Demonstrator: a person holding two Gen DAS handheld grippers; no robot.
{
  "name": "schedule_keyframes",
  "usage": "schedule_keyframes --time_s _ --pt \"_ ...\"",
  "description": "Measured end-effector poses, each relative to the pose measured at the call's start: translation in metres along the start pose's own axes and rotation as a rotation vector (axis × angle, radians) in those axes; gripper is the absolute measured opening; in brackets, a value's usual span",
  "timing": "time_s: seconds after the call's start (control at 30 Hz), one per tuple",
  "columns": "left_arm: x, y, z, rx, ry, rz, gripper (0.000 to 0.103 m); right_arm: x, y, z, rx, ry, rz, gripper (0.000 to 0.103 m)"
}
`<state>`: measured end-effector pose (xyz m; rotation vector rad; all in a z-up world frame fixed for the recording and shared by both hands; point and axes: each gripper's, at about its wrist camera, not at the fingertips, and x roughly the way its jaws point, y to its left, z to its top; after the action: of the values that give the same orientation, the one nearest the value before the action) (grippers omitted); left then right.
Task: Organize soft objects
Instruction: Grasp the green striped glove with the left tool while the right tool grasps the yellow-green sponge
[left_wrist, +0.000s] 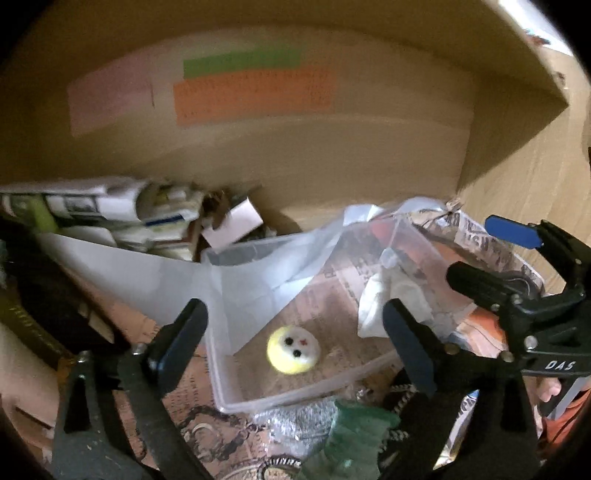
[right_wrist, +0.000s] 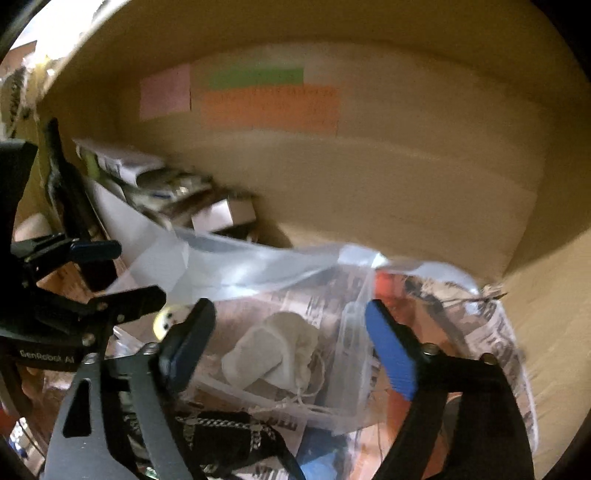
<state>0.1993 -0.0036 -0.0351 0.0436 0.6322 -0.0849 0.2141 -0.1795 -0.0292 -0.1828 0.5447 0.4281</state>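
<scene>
Left gripper (left_wrist: 295, 332) open — yellow plush (left_wrist: 293, 349) between fingers.

The clear plastic bin (left_wrist: 236, 373) looks smooth and glossy; a fuzzy yellow plush ball (left_wrist: 293, 350) lies inside at 6 o'clock, crumpled white cloth (left_wrist: 384, 302) at 3 o'clock, printed matt newspaper (left_wrist: 332, 295) beneath.

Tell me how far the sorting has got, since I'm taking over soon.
Done: a yellow-and-white plush ball and a white cloth pouch already lie in the clear plastic bin. In hand: nothing; the left gripper and right gripper both hover open above the bin. Left: a green crumpled piece and a black patterned strap remain outside it.
</scene>
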Motion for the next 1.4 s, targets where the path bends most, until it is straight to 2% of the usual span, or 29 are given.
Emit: schedule_keyframes --time_s 0.17,0.33,0.5,0.7,0.97,1.03,1.1,1.23,1.3,1.37,1.4 --pt "-0.032 -0.006 -0.012 0.004 -0.064 0.03 0.103 -0.035 0.003 -0.006 0.007 -0.075 0.006 0.102" --pt "-0.048 -0.01 -0.03 -0.003 -0.063 0.023 0.103 -0.055 0.009 -0.022 -0.003 -0.102 -0.004 0.103" --pt "-0.05 -0.011 -0.055 -0.032 -0.025 0.015 0.103 -0.061 0.012 -0.046 0.028 -0.067 0.017 0.103" --pt "-0.043 -0.008 -0.085 -0.087 0.061 -0.006 0.103 -0.062 0.017 -0.073 0.052 -0.012 0.021 0.103" --pt "-0.03 -0.013 -0.118 -0.099 0.111 -0.034 0.103 -0.052 0.024 -0.112 0.076 0.113 0.057 0.103" --pt "-0.028 -0.013 -0.123 -0.105 0.112 -0.042 0.097 -0.051 0.022 -0.118 0.077 0.133 0.069 0.103" --pt "-0.026 -0.015 -0.124 -0.101 0.122 -0.061 0.082 -0.05 0.02 -0.123 0.088 0.153 0.086 0.103" --pt "-0.02 -0.018 -0.124 -0.1 0.136 -0.083 0.069 -0.05 0.021 -0.131 0.092 0.206 0.133 0.102" --pt "-0.019 -0.017 -0.124 -0.1 0.136 -0.093 0.06 -0.05 0.023 -0.134 0.085 0.213 0.15 0.093" --pt "-0.019 -0.017 -0.124 -0.096 0.135 -0.108 0.051 -0.048 0.023 -0.138 0.08 0.233 0.16 0.076" --pt "-0.019 -0.017 -0.124 -0.093 0.137 -0.116 0.048 -0.046 0.022 -0.139 0.083 0.241 0.164 0.071"
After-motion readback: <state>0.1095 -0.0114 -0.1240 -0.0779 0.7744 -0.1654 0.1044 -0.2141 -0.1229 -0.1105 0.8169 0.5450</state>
